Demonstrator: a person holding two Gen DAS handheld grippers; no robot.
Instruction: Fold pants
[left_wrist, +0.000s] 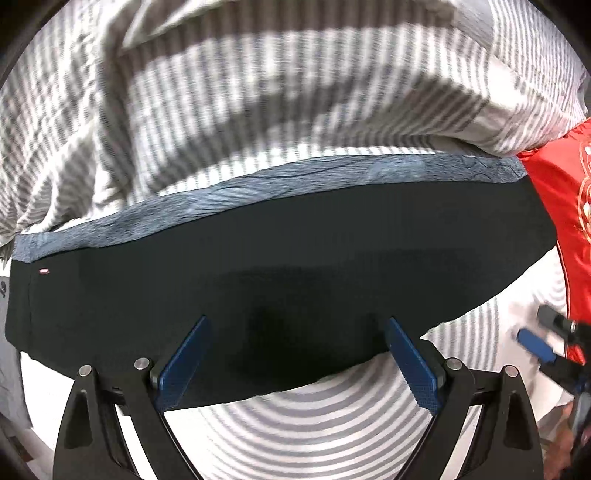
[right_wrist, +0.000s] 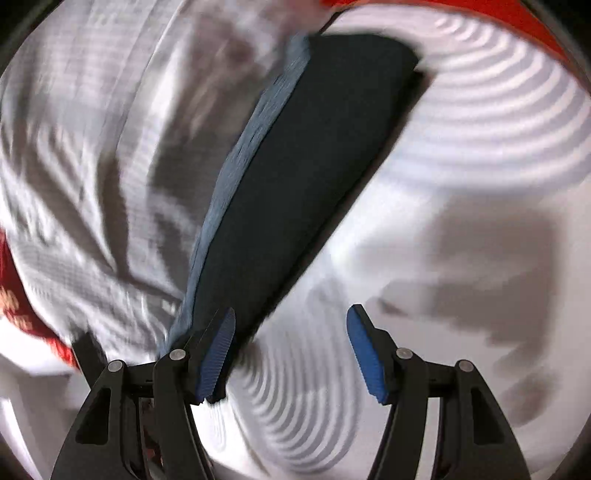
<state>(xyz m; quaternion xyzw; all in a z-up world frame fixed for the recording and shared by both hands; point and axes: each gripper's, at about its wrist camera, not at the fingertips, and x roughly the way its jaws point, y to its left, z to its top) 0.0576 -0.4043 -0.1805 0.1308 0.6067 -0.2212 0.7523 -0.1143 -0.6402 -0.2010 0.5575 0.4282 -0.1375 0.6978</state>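
Note:
The dark navy pants (left_wrist: 280, 258) lie folded into a flat wide band on the striped bedsheet (left_wrist: 295, 424), with a lighter blue waistband (left_wrist: 258, 199) along the far edge. My left gripper (left_wrist: 295, 354) is open and empty, its blue pads over the near edge of the pants. In the right wrist view the pants (right_wrist: 306, 166) run diagonally away. My right gripper (right_wrist: 291, 350) is open and empty, its left pad (right_wrist: 218, 354) at the near end of the pants. The right gripper also shows in the left wrist view (left_wrist: 546, 339) at the right edge.
A rumpled striped duvet (left_wrist: 258, 92) is heaped beyond the pants. A red embroidered cloth (left_wrist: 565, 221) lies at the right, and shows in the right wrist view (right_wrist: 22, 310) at the left. The right wrist view is motion-blurred.

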